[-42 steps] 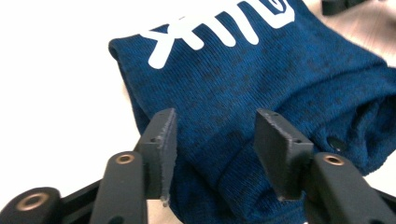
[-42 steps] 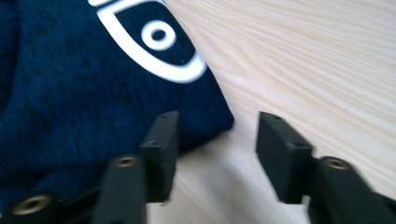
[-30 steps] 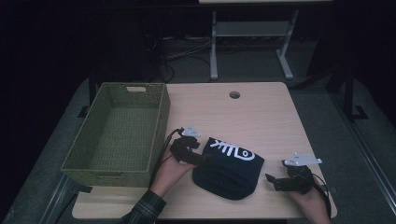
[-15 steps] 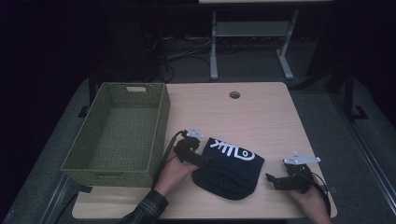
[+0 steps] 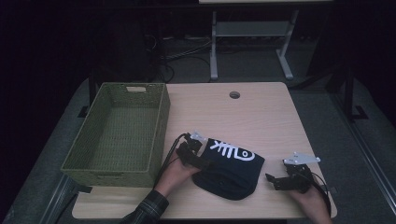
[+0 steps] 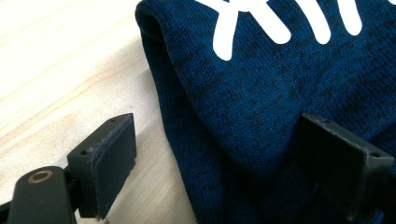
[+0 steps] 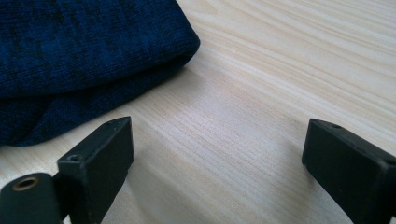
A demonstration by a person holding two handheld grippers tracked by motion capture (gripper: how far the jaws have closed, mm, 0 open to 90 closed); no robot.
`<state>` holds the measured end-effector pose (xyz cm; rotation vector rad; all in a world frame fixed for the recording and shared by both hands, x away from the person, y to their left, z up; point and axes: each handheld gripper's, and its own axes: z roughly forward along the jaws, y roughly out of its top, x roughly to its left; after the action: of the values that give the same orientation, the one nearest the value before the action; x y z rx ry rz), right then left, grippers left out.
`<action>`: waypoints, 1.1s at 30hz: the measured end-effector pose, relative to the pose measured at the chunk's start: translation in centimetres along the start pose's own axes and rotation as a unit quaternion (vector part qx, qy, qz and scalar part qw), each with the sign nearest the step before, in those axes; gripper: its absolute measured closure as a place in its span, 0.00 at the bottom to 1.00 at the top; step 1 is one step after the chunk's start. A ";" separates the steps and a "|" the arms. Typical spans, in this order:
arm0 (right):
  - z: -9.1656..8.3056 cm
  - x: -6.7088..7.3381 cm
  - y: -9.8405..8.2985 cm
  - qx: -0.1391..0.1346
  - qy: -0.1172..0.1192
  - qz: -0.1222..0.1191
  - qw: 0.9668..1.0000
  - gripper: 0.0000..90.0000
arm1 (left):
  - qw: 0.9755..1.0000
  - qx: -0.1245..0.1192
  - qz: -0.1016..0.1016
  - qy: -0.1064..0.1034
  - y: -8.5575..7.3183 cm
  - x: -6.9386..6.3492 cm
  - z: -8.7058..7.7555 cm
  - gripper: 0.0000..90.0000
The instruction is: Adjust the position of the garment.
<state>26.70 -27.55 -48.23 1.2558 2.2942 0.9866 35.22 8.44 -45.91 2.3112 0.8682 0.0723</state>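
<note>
My left claw (image 5: 201,156) has just spread wide over the navy sweater's (image 5: 231,170) edge; my right claw (image 5: 275,179) gapes beside it on the pale wooden table (image 5: 261,116), with a dark room beyond.

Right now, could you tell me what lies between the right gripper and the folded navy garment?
Bare wooden table: the right gripper view shows it between the right gripper and the navy garment.

The folded garment (image 5: 229,169) lies on the table (image 5: 252,116), right of the basket (image 5: 119,130).
</note>
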 end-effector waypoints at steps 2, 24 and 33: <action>0.0 0.0 0.0 0.000 0.000 0.000 1.000 0.10 | 1.000 0.006 0.001 0.000 0.0 0.0 0.0 0.14; 0.0 0.0 0.0 -0.001 -0.001 -0.001 1.000 0.11 | 0.998 0.009 -0.008 -0.061 0.0 -0.2 -0.1 0.61; 0.0 0.0 0.0 -0.001 0.000 -0.001 1.000 0.11 | 0.996 0.010 -0.024 -0.082 0.0 0.1 0.0 0.73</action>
<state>26.68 -27.57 -48.23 1.2526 2.2935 0.9879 35.28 8.55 -45.91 2.2774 0.8432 -0.1461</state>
